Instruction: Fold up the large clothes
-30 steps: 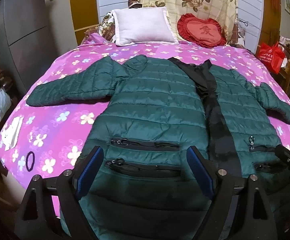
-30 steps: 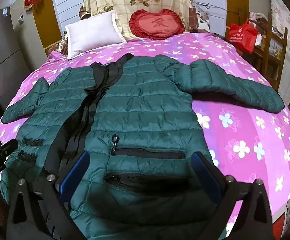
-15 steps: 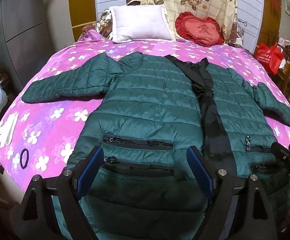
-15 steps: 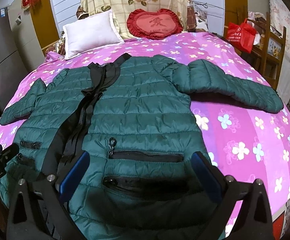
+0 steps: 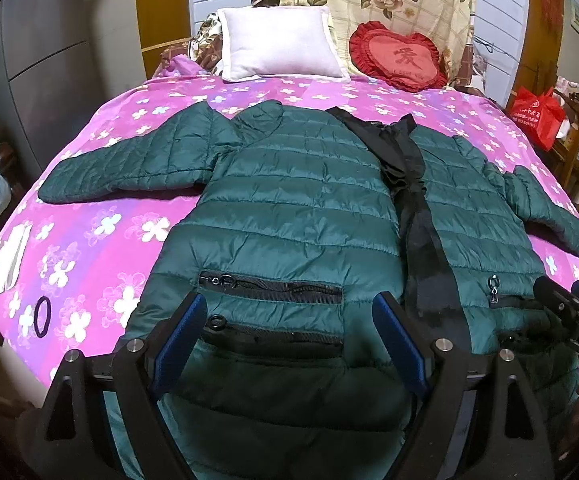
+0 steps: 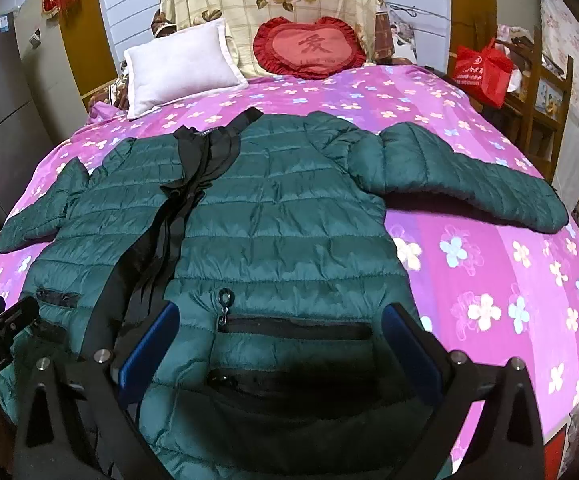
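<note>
Pink flowered bed (image 5: 89, 248) under spread, unfolded green jacket (image 5: 297, 208).

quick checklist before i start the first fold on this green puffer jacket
1. Jacket lies flat, front up on the bed: ok.
2. Both sleeves spread out to the sides, left sleeve, right sleeve: ok.
3. Left gripper open, holding nothing: ok.
4. Right gripper open, holding nothing: ok.
5. Front closed: not ok, black lining shows down the middle.
6. Fold area free: hair tie and white paper lie on the bed beside the jacket, apart from it: ok.
</note>
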The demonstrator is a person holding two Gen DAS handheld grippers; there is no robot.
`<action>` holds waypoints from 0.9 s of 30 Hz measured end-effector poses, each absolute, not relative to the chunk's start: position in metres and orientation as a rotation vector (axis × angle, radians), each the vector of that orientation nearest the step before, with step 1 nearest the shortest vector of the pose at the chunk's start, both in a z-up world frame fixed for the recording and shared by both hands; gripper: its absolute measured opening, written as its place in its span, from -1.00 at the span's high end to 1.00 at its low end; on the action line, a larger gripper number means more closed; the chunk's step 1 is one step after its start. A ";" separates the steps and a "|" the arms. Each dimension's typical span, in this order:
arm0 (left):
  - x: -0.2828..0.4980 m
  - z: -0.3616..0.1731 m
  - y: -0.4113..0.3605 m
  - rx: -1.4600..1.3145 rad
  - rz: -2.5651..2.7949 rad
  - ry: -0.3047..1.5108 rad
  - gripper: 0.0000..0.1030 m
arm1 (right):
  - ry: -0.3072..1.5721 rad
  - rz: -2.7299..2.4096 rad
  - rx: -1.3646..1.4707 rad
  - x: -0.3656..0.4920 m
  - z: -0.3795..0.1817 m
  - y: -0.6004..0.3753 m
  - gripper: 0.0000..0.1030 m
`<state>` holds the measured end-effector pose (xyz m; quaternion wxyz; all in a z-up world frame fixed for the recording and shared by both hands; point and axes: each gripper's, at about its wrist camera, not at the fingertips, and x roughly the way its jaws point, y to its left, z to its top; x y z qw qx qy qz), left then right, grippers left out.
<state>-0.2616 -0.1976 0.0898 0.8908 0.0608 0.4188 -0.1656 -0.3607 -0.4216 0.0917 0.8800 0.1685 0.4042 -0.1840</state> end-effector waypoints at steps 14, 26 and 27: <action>-0.256 0.088 -0.197 0.130 -0.346 0.876 -0.30 | 0.793 -0.396 0.311 -0.356 0.089 -0.423 -0.99; -0.252 0.085 -0.197 0.122 -0.346 0.882 -0.30 | 0.778 -0.398 0.303 -0.352 0.088 -0.424 -0.99; -0.252 0.085 -0.197 0.120 -0.347 0.882 -0.30 | 0.789 -0.399 0.299 -0.352 0.088 -0.423 -0.99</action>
